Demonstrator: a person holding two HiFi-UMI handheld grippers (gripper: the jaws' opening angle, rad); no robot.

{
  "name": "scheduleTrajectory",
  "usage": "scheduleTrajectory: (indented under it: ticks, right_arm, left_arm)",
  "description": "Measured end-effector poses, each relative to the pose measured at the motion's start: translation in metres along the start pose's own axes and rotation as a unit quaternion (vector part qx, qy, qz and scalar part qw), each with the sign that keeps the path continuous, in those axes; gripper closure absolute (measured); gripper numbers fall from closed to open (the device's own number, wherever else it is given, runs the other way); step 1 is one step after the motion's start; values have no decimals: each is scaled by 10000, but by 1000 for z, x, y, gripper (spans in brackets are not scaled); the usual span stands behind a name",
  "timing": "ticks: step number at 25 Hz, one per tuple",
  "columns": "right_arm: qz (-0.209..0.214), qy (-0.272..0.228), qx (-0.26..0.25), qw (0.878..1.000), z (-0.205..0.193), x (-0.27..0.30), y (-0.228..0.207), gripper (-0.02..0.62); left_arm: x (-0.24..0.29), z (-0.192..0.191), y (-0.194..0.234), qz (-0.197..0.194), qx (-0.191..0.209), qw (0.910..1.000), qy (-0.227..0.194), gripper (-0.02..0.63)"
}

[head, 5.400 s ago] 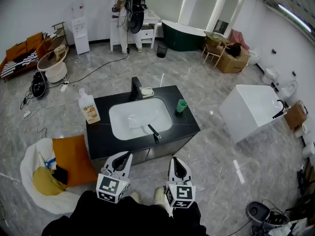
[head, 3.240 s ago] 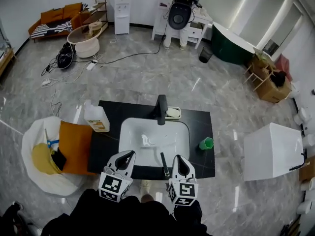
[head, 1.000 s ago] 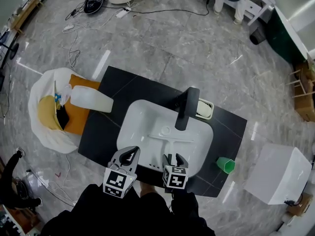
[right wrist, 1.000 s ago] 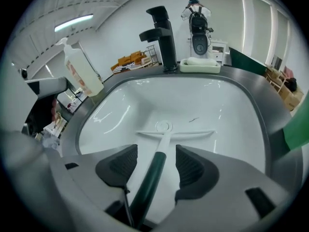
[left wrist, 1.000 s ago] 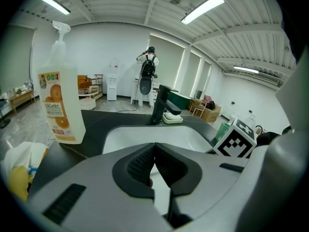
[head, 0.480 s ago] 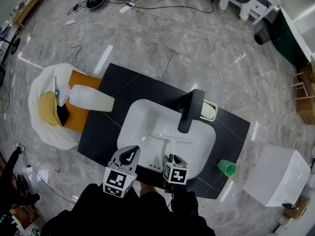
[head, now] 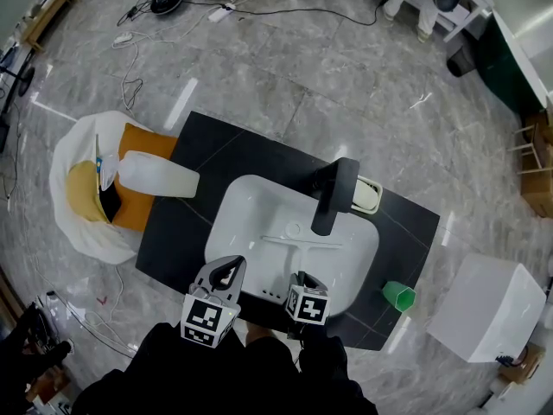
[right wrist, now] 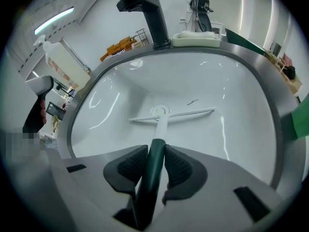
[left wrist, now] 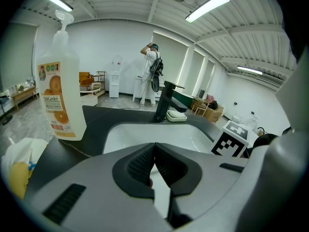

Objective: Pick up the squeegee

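The right gripper (right wrist: pixel 155 159) is closing its jaws on the dark handle of the squeegee (right wrist: pixel 160 125), with a pad touching it on each side; the squeegee is lying in the white sink (head: pixel 232 219), its blade across the drain, near the faucet (head: pixel 333 195); the left gripper (left wrist: pixel 154 151) is hovering at the near rim, jaws pressed together, holding nothing.
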State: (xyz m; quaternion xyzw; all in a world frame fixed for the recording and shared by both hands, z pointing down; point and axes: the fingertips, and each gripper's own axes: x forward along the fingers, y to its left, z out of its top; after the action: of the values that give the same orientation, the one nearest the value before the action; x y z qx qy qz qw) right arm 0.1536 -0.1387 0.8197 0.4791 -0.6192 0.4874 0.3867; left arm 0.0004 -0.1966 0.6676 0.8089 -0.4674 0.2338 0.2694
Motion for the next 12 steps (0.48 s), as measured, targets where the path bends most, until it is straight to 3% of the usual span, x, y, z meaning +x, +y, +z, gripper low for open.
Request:
scheduleTrajectory:
  ticks: [12]
  right_arm:
    - [-190, -54, 132, 9997, 0, -5, -5, 483]
  left_arm:
    - [-4, 5, -1, -16, 51, 10000, -29, 583]
